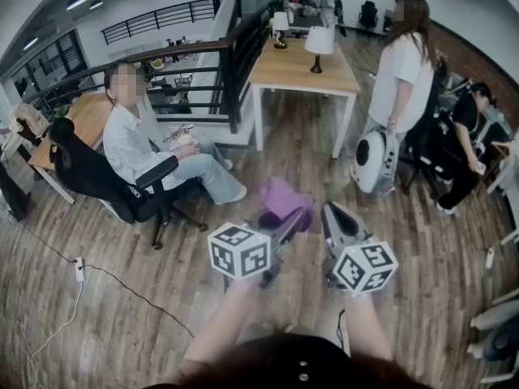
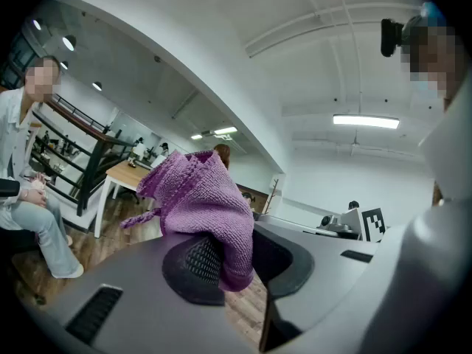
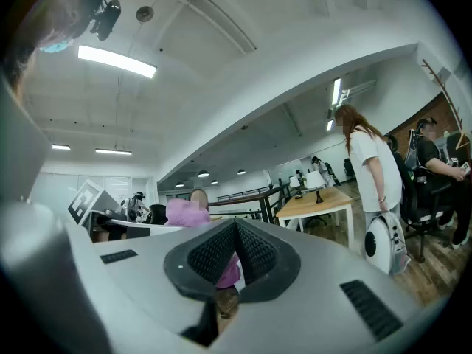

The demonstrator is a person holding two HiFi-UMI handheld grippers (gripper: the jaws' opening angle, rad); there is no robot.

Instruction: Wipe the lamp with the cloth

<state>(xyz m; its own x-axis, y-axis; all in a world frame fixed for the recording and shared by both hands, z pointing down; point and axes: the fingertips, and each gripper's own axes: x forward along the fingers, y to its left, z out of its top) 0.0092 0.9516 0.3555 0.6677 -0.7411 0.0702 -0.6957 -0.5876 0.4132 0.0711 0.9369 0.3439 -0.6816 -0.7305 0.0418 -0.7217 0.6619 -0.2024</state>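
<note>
The left gripper pinches the cloth; the right gripper seems closed, empty. The lamp stands upper centre, well apart.

Open-plan office, wooden table, black swivel chair, railings, ceiling strip light

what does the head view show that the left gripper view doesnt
Only the head view: the left gripper's marker cube, the power strip and the white case. Only the left gripper view: the ceiling light and a close look at the jaws shut on the cloth. Both: that purple cloth, the seated person and the wooden table.
</note>
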